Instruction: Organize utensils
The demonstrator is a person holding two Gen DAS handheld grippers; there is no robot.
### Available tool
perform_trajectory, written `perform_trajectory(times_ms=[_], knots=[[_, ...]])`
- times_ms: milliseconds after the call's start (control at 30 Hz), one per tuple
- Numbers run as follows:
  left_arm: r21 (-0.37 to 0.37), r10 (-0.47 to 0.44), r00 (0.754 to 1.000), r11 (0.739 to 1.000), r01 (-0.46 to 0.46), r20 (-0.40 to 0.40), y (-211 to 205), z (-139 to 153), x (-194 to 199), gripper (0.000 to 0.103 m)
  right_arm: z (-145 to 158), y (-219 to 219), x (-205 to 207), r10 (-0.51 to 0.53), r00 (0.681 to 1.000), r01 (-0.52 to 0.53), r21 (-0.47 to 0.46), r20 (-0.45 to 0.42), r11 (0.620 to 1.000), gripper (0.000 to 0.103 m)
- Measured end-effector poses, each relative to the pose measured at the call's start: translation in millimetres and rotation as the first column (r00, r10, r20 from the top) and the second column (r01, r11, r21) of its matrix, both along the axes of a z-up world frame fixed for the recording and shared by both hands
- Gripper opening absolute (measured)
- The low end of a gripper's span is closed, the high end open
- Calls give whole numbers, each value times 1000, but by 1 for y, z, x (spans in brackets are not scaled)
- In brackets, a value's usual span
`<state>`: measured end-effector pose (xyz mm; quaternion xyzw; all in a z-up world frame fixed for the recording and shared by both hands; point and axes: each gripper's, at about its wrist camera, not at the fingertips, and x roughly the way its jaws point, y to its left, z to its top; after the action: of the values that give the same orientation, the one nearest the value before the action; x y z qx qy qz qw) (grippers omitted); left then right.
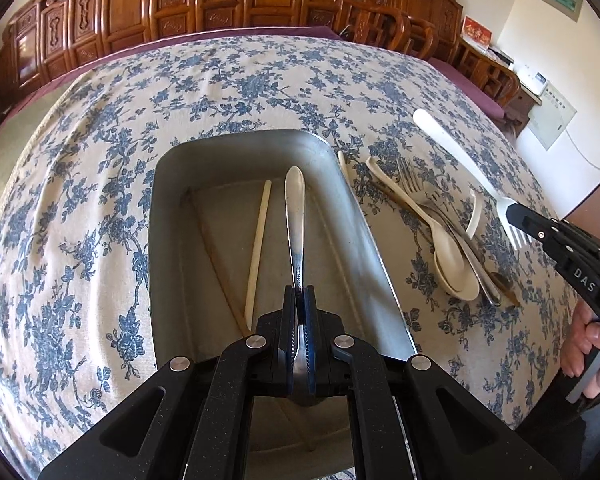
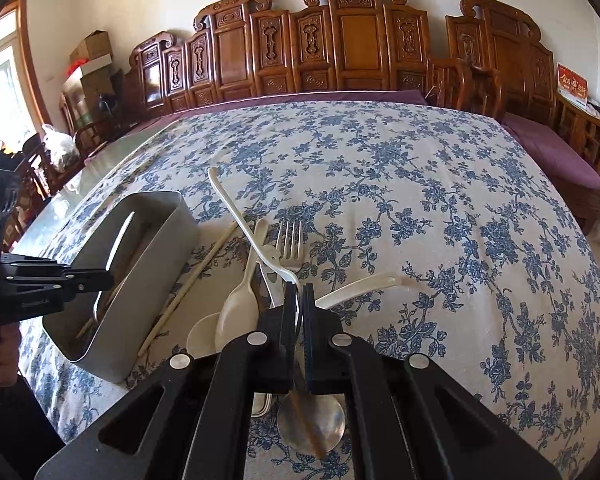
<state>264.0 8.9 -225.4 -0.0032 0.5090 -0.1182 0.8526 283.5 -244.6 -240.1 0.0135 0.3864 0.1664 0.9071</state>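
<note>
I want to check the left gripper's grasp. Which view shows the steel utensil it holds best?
Left wrist: the shiny steel utensil runs from the left gripper over the grey metal tray. Right wrist shows only a sliver.

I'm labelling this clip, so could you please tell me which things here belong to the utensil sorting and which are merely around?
Part of the job:
- metal tray
- steel utensil in the left hand-held gripper
- white fork in the right hand-held gripper
- cream spoons
- metal fork
- chopsticks

Just around:
- floral tablecloth
- carved wooden chairs
- cardboard boxes
</note>
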Motion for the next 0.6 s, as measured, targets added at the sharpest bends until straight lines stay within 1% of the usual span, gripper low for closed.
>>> perform_trajectory(times_ms=[100,267,467,600], knots=[[14,10,1000,1000,-10,-6,1,-3,2,3,0,3,-1,6,1000,-6,-2,1,1000,4],[6,21,1000,1000,-21,8,4,2,1,3,1,8,-4,13,1000,-13,0,-2,1000,4],[-8,37,998,999,-37,52,13,18,-1,3,7,19,-11,15,1000,-14,25,-15,1000,4],[-10,56,995,998,-56,87,24,30,-4,3,15,37,-16,31,999,-31,31,-23,999,4]])
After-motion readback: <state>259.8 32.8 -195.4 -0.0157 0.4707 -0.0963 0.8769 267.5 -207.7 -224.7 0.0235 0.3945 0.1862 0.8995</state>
